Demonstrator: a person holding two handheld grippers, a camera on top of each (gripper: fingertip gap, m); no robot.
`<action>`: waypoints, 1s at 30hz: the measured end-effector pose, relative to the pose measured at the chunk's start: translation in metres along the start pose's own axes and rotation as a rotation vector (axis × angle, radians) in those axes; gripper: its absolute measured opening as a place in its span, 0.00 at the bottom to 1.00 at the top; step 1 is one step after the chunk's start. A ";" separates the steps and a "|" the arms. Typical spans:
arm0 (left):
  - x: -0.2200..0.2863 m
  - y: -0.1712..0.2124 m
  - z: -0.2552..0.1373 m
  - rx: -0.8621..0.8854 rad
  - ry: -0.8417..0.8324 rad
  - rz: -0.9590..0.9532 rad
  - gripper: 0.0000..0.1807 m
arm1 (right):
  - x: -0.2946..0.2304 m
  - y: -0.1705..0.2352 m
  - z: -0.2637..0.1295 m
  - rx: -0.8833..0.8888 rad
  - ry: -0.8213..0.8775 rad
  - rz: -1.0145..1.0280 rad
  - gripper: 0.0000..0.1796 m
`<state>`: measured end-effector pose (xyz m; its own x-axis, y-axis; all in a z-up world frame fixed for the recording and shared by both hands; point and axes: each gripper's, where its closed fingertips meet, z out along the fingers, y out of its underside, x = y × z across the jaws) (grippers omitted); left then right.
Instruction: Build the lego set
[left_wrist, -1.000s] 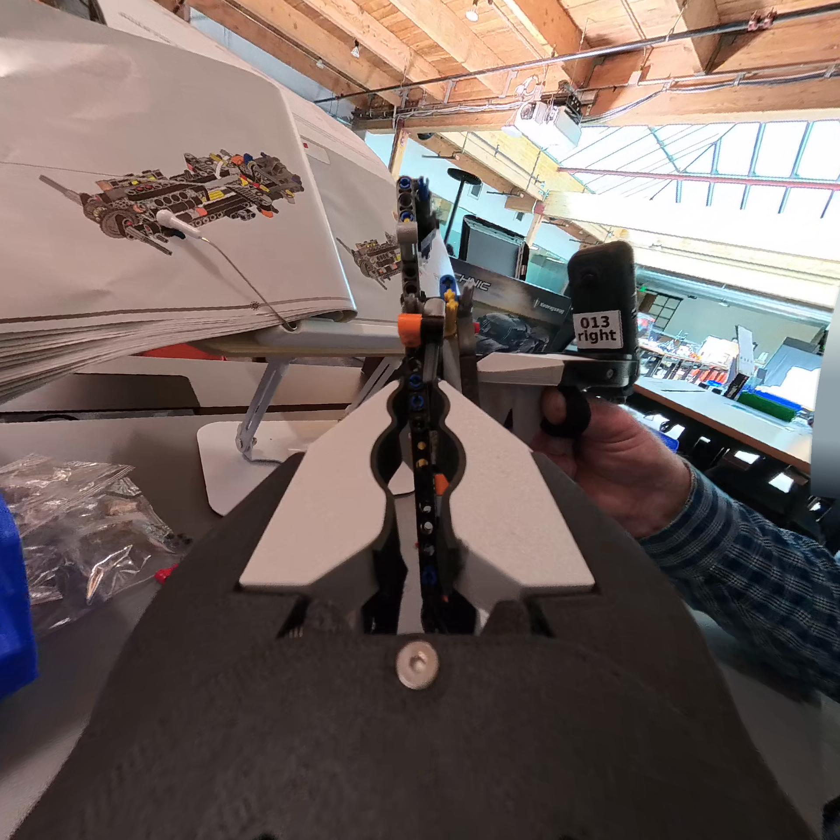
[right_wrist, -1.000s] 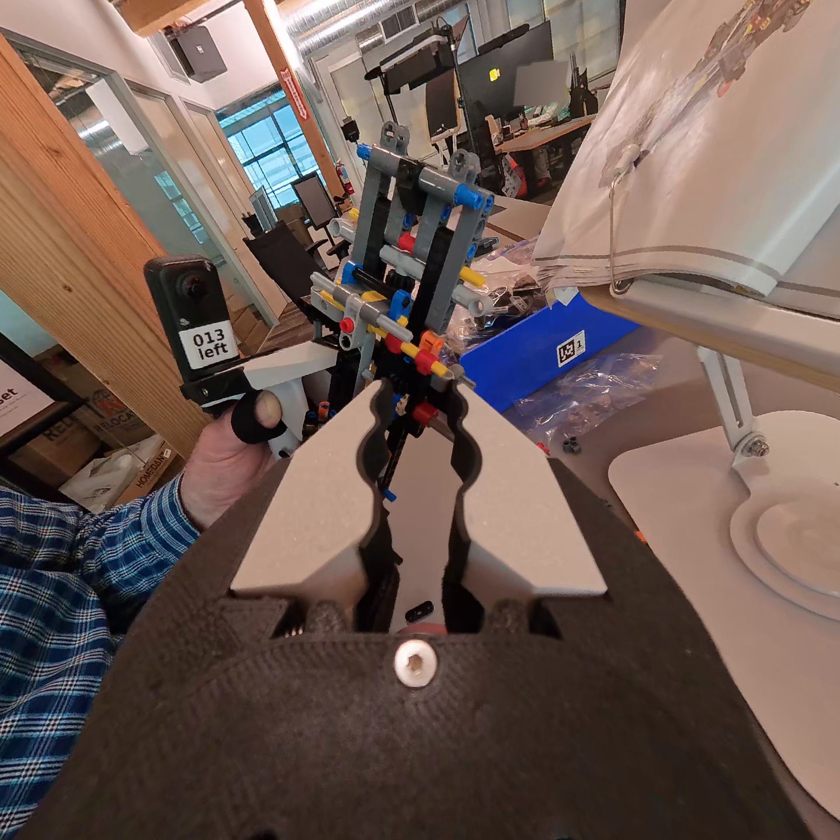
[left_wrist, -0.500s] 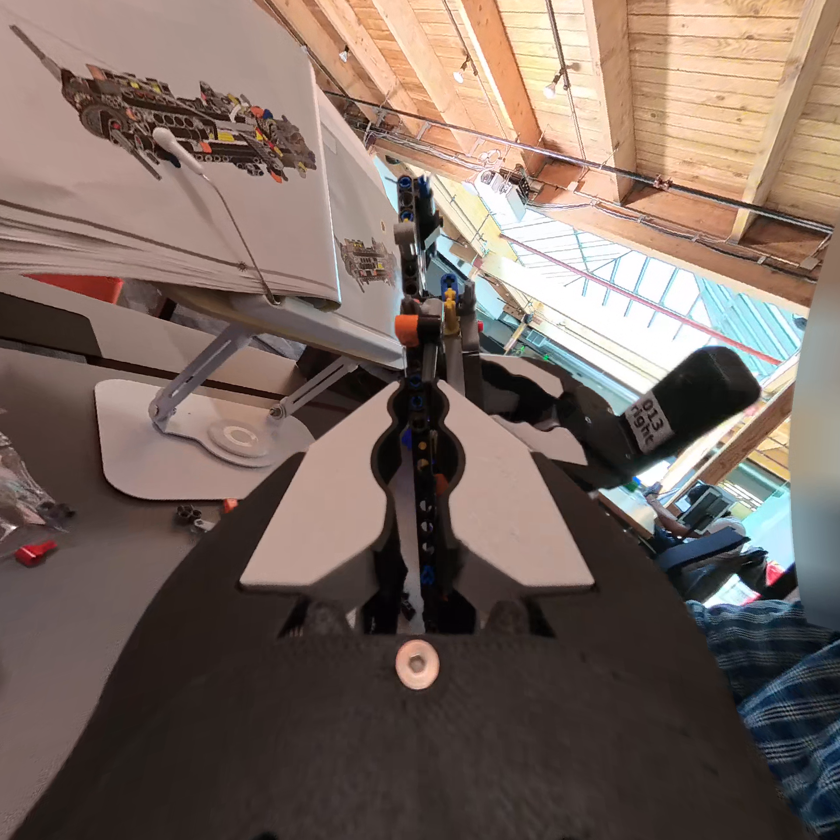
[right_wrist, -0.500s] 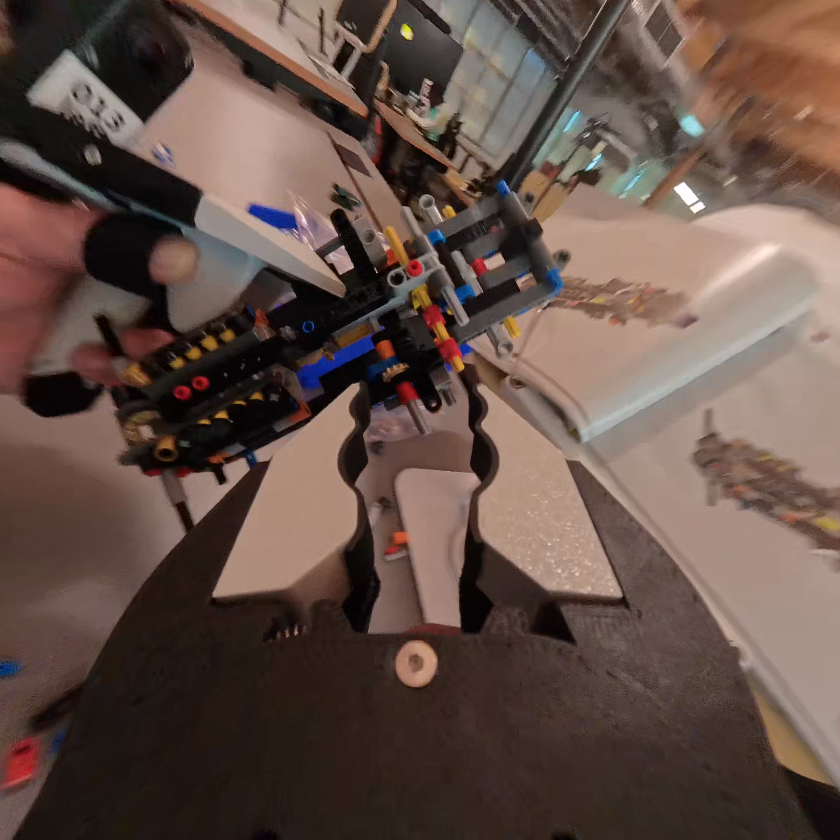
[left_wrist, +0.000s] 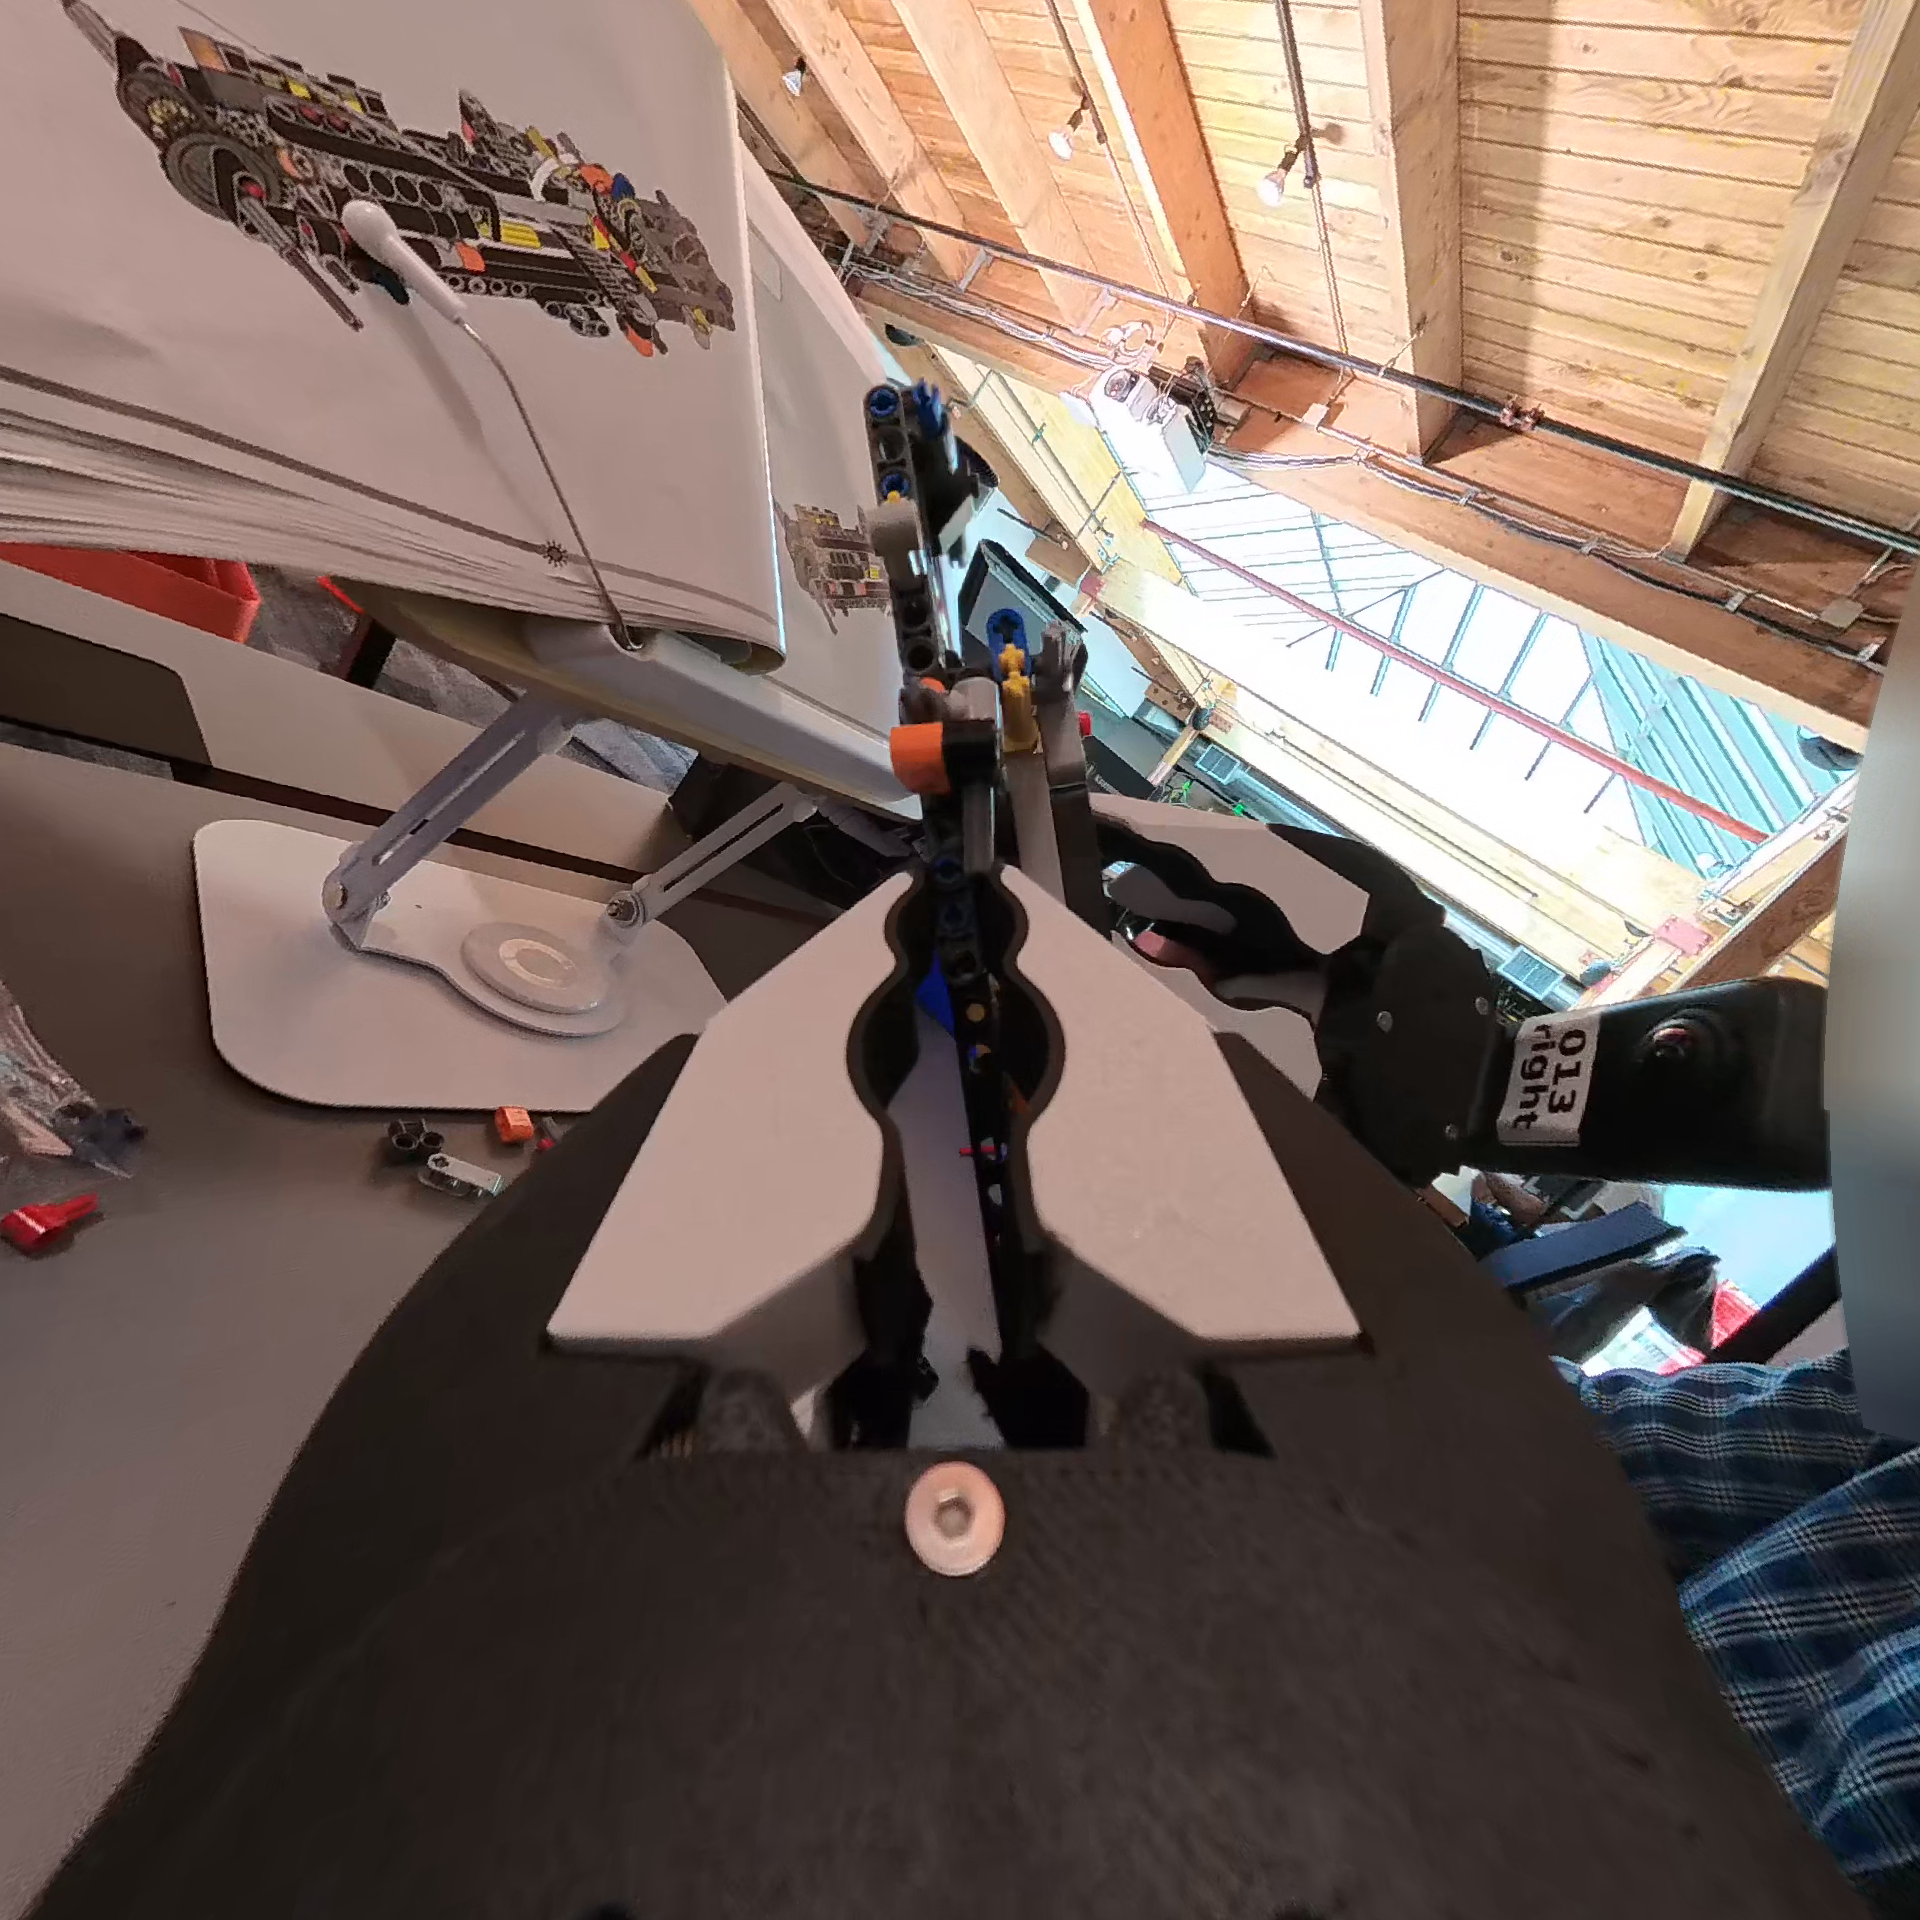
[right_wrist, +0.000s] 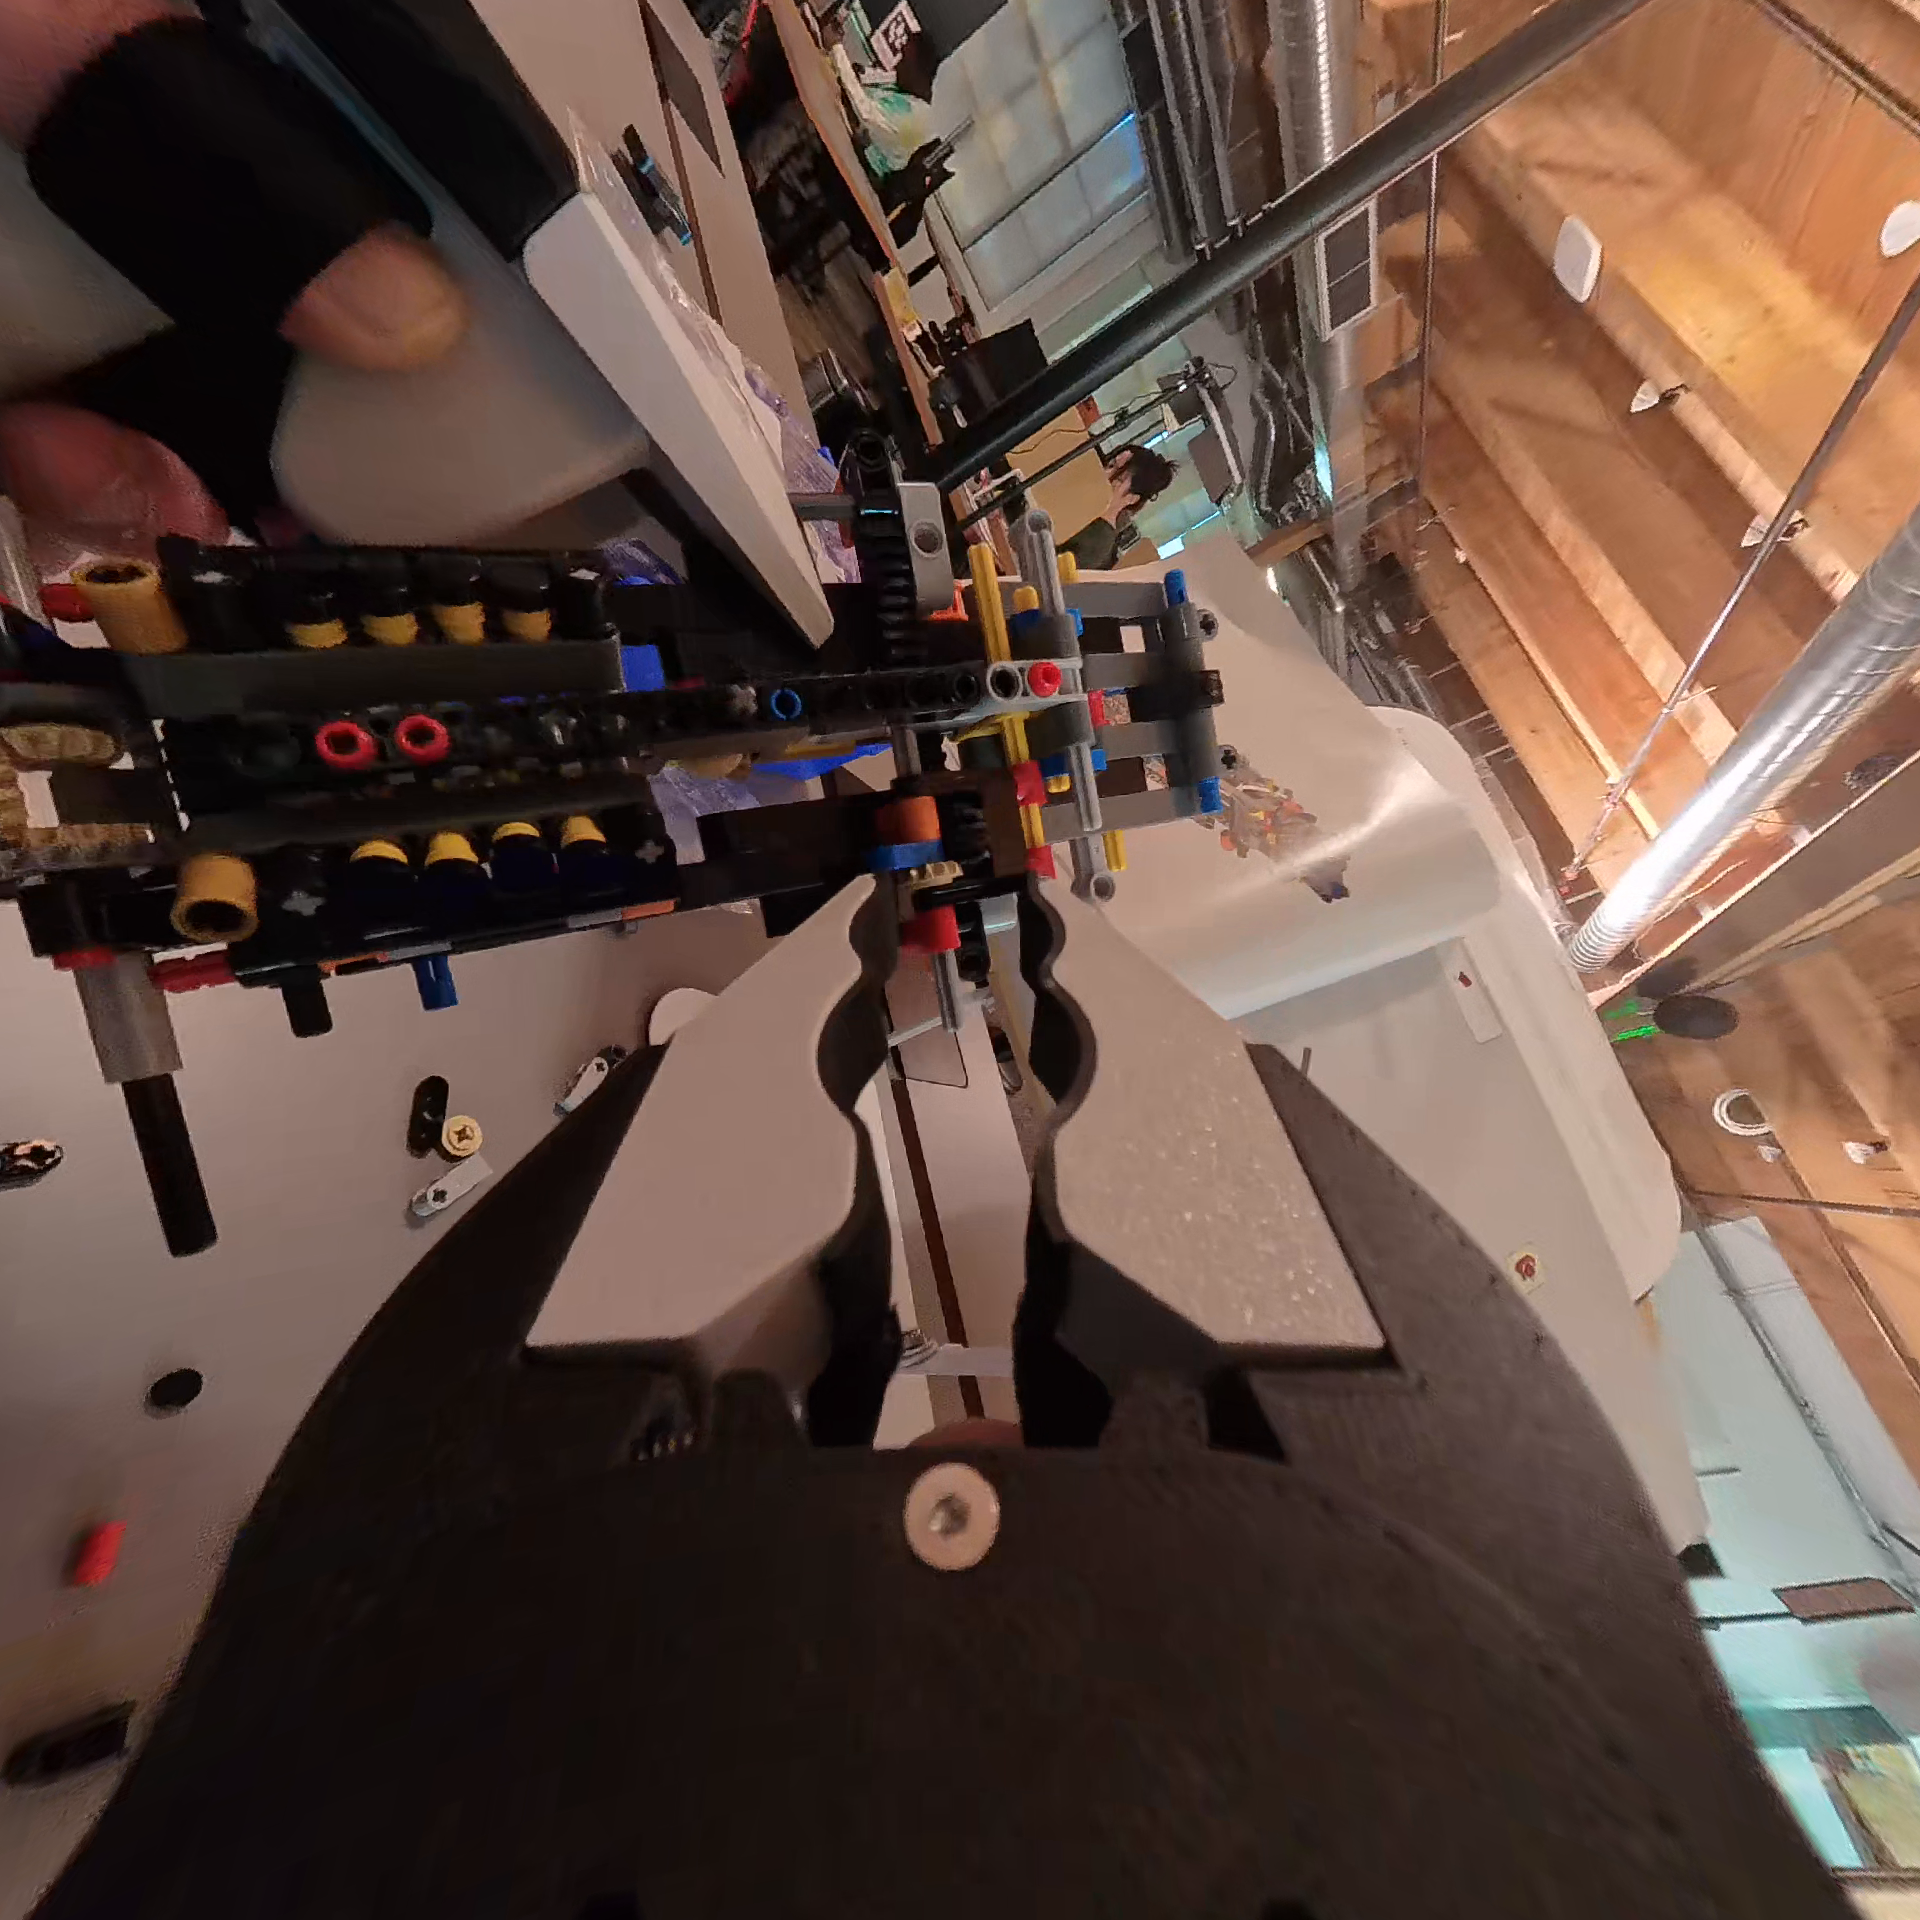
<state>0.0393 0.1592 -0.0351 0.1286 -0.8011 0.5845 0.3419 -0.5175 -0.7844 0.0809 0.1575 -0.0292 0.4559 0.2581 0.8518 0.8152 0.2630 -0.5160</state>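
The part-built lego model (left_wrist: 971, 748) is a long black and grey frame with blue, red, yellow and orange pins, held in the air above the table. My left gripper (left_wrist: 961, 894) is shut on it, and I see the model edge-on between the fingers. In the right wrist view the model (right_wrist: 520, 707) lies sideways across the frame. My right gripper (right_wrist: 948, 914) is closed on a small black and red part under the model's grey end. It also shows in the left wrist view (left_wrist: 1195, 904), just right of the model.
An open instruction booklet (left_wrist: 416, 364) rests on a white stand (left_wrist: 364, 997) to the left. Loose small pieces (left_wrist: 457, 1153) and a red piece (left_wrist: 42, 1221) lie on the grey table, with more in the right wrist view (right_wrist: 447, 1143). A plaid sleeve (left_wrist: 1787, 1558) is at lower right. There is about 5 cm between the tips of the two grippers. It is some 20 cm from my left tips to the red piece (left_wrist: 42, 1221).
Both grippers have rolled together with the model. In the right wrist view it went from upright to lying sideways. The right gripper's handle has swung down to the right.
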 end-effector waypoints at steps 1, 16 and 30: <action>0.000 0.000 0.000 -0.002 -0.003 0.005 0.04 | 0.000 0.000 0.000 -0.002 -0.004 0.006 0.11; 0.000 0.001 0.001 -0.011 0.008 0.045 0.04 | 0.000 0.001 0.001 0.051 -0.218 0.284 0.08; 0.000 -0.005 -0.002 0.027 0.067 -0.110 0.04 | 0.002 -0.009 -0.008 0.093 -0.019 -0.040 0.12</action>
<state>0.0357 0.1616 -0.0312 0.0273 -0.7589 0.6506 0.3755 -0.5954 -0.7103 0.0775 0.1487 -0.0221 0.4157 0.2633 0.8706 0.7957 0.3584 -0.4883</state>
